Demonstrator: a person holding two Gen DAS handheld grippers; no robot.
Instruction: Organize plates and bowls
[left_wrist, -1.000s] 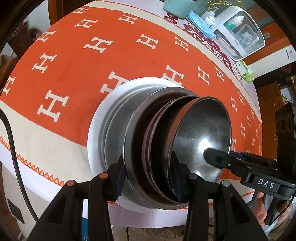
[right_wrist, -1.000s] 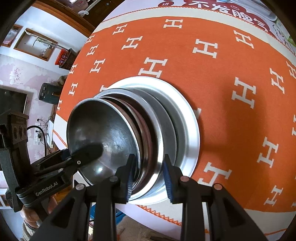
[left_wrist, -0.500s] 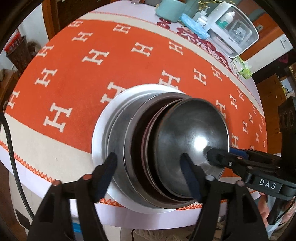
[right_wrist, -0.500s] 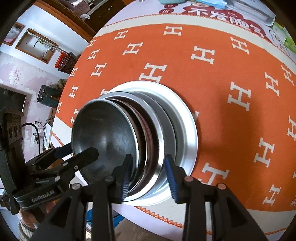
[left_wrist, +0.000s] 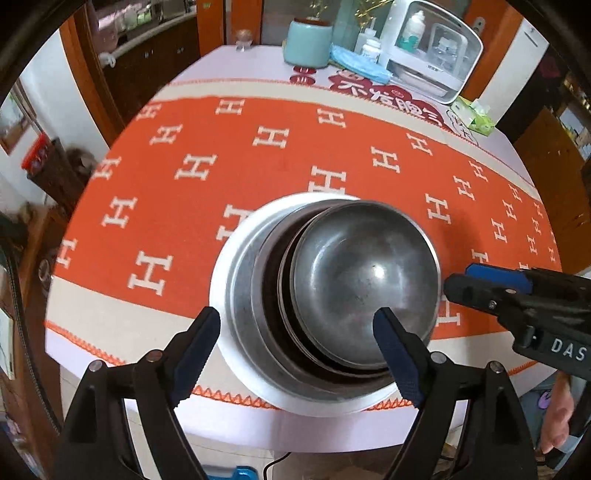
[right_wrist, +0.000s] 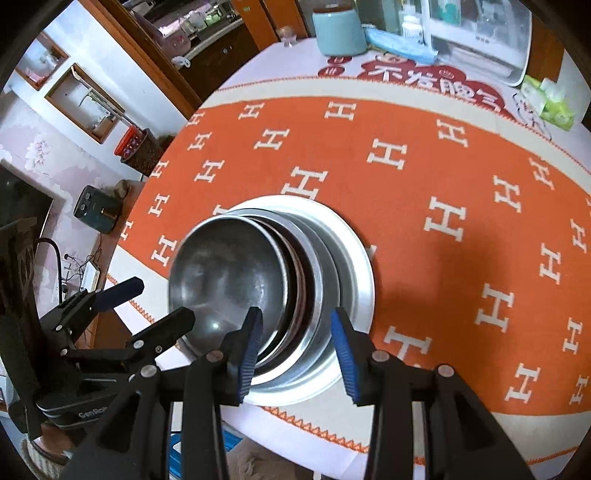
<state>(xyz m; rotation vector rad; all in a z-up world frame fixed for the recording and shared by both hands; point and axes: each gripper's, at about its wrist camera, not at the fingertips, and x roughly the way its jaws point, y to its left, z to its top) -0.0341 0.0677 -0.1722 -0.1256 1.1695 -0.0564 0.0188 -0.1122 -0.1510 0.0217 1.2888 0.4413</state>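
A stack of metal dishes sits near the front edge of the orange table. A steel bowl (left_wrist: 365, 280) lies on top, nested in darker plates (left_wrist: 273, 295), on a wide silver plate (left_wrist: 229, 258). The stack also shows in the right wrist view, with the bowl (right_wrist: 225, 280) on the silver plate (right_wrist: 354, 273). My left gripper (left_wrist: 299, 347) is open and empty, raised above the stack's near side. My right gripper (right_wrist: 297, 350) is open and empty, above the stack's near rim. Each gripper shows in the other's view, the right (left_wrist: 517, 299) and the left (right_wrist: 110, 332).
The orange cloth with white H marks (left_wrist: 280, 147) covers the round table. At the far edge stand a teal canister (left_wrist: 308, 42), a white case of bottles (left_wrist: 428, 48), blue cloth (left_wrist: 358, 64) and a green tissue pack (left_wrist: 474, 116). Cabinets and floor surround the table.
Both grippers opened, let go of the stack's rims and pulled back and up. The stack now rests flat on the cloth.
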